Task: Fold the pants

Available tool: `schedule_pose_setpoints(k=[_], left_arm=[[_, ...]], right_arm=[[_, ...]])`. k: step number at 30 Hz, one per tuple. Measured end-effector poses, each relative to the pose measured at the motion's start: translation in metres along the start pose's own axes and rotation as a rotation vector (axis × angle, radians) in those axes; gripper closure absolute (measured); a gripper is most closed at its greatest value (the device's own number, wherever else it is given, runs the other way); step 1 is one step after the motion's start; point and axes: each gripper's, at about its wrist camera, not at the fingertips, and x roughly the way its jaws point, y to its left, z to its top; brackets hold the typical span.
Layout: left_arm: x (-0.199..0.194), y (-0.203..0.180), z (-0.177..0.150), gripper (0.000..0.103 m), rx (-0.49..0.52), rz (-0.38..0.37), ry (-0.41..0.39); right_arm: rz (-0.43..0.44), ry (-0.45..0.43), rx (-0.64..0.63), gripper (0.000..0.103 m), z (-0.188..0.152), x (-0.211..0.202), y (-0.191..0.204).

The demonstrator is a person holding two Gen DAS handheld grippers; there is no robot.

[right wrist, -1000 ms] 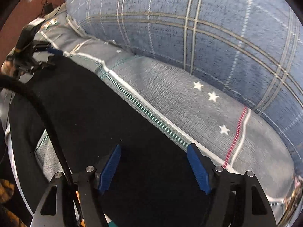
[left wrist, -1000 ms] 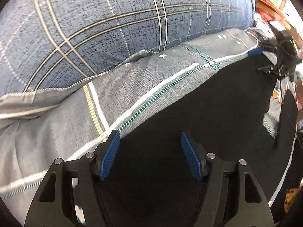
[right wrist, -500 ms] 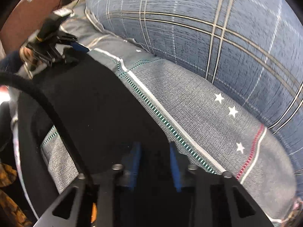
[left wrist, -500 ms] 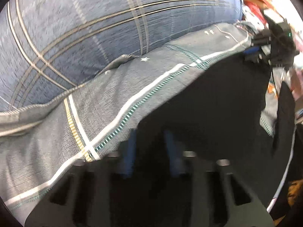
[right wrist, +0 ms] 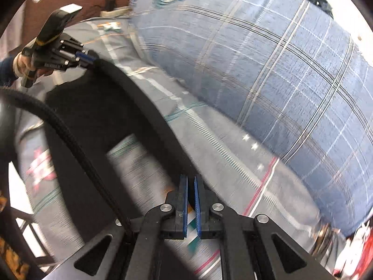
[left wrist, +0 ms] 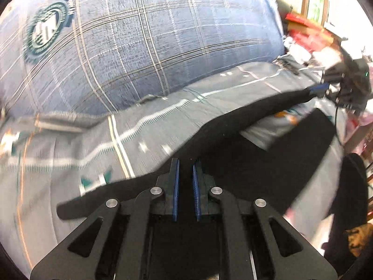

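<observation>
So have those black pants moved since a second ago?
Yes. The black pants, clamped at the edge in both grippers, have lifted and pulled back from the blue plaid pillow, uncovering more grey bedsheet.

Bright daylight; both fisheye views motion-blurred low down, bowed at dark rims, glare blown out upper right.

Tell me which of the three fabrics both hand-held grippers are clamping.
The black pants, edge pinched by the left hand-held gripper and right hand-held gripper. The grey striped sheet beneath and blue plaid quilt behind are ungripped.
</observation>
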Motion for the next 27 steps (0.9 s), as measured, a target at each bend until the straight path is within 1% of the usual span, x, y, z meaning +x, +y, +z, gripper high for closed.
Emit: schedule_pose_setpoints(k=[2, 4, 5, 7, 9, 10, 11, 12, 13, 14, 15, 16, 17, 18, 19, 20, 22, 23, 25, 27], left_arm=[[-0.01, -0.012, -0.027, 0.095, -0.071, -0.019, 0.017], [-0.012, -0.018, -0.051, 0.095, -0.169, -0.054, 0.033], [-0.011, -0.018, -0.063, 0.095, -0.209, -0.06, 0.046], [-0.009, -0.023, -0.081, 0.095, -0.266, -0.063, 0.051], [-0.005, -0.02, -0.098, 0.095, -0.361, -0.075, 0.055], [-0.005, -0.017, -0.107, 0.095, -0.422, -0.088, 0.049], [-0.01, -0.018, -0.112, 0.095, -0.451, -0.094, 0.041], [-0.016, -0.016, -0.118, 0.095, -0.503, -0.098, 0.024], [-0.023, -0.014, -0.122, 0.095, -0.539, -0.091, 0.011], [-0.03, -0.012, -0.127, 0.094, -0.576, -0.095, -0.011], [-0.037, -0.01, -0.129, 0.092, -0.599, -0.092, -0.026], [-0.044, -0.008, -0.131, 0.086, -0.619, -0.083, -0.044], [-0.049, -0.006, -0.131, 0.074, -0.632, -0.073, -0.058], [-0.054, -0.004, -0.132, 0.065, -0.65, -0.06, -0.074], [-0.058, -0.001, -0.133, 0.051, -0.672, -0.056, -0.094], [-0.059, 0.002, -0.133, 0.045, -0.696, -0.06, -0.109], [-0.057, 0.009, -0.134, 0.045, -0.742, -0.057, -0.103], [-0.054, 0.013, -0.135, 0.045, -0.763, -0.053, -0.096], [-0.048, 0.018, -0.136, 0.045, -0.796, -0.041, -0.092], [-0.041, 0.027, -0.137, 0.045, -0.848, -0.012, -0.089]], right_arm=[[0.037, -0.001, 0.034, 0.099, -0.022, -0.011, 0.022], [0.073, 0.014, 0.074, 0.099, -0.045, -0.013, 0.038], [0.099, 0.038, 0.098, 0.099, -0.055, -0.008, 0.046], [0.119, 0.075, 0.121, 0.099, -0.069, 0.003, 0.057], [0.158, 0.113, 0.153, 0.098, -0.078, 0.017, 0.062], [0.156, 0.132, 0.163, 0.098, -0.081, 0.025, 0.064], [0.14, 0.129, 0.177, 0.098, -0.083, 0.028, 0.066], [0.137, 0.125, 0.195, 0.097, -0.084, 0.028, 0.066], [0.133, 0.126, 0.229, 0.096, -0.084, 0.027, 0.065], [0.125, 0.122, 0.249, 0.09, -0.084, 0.024, 0.066], [0.121, 0.117, 0.256, 0.079, -0.085, 0.021, 0.067], [0.116, 0.096, 0.267, 0.073, -0.085, 0.014, 0.073], [0.118, 0.066, 0.281, 0.064, -0.086, 0.008, 0.079], [0.132, 0.034, 0.3, 0.063, -0.085, 0.004, 0.085], [0.15, -0.004, 0.322, 0.063, -0.082, -0.001, 0.091], [0.162, -0.037, 0.337, 0.063, -0.079, -0.004, 0.096], [0.172, -0.118, 0.359, 0.063, -0.069, -0.004, 0.108], [0.164, -0.163, 0.364, 0.063, -0.06, 0.0, 0.117], [0.162, -0.199, 0.358, 0.063, -0.044, 0.012, 0.134], [0.161, -0.226, 0.315, 0.063, -0.024, 0.026, 0.152]])
